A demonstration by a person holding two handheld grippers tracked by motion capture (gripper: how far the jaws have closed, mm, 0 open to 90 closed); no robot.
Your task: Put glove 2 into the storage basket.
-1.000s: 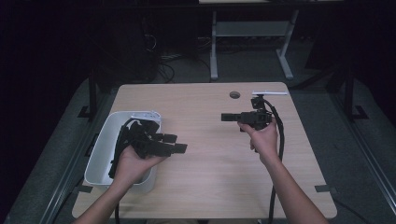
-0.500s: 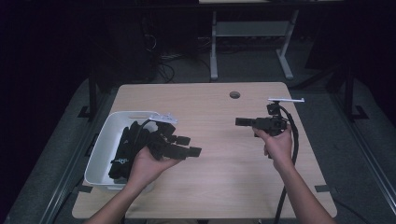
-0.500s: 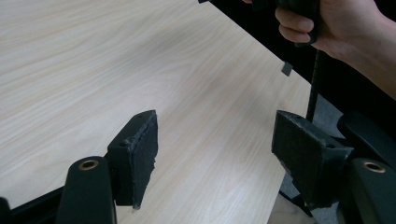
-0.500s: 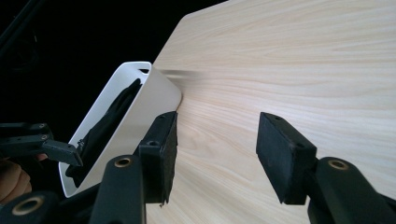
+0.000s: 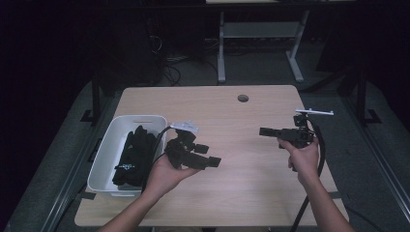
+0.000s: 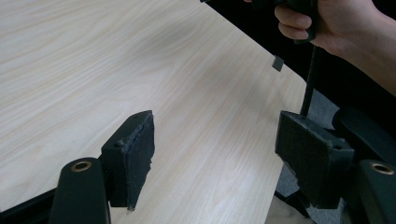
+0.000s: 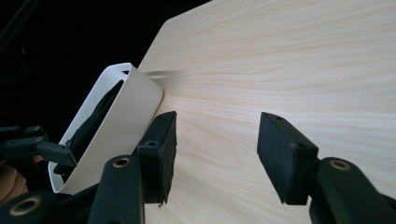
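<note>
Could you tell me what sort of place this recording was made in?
Probably a lab or workshop set up for recording. A plain wooden table stands on grey carpet in a dark room, cables trail on the floor behind it, and a white bin of dark items sits at the table's left.

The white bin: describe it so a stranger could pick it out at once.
Start from the wooden table and go to its left edge, nearest the person's left gripper. There sits the white bin, a rectangular plastic tub with rounded corners. It is the table's sole container, and dark cloth is piled inside.
</note>
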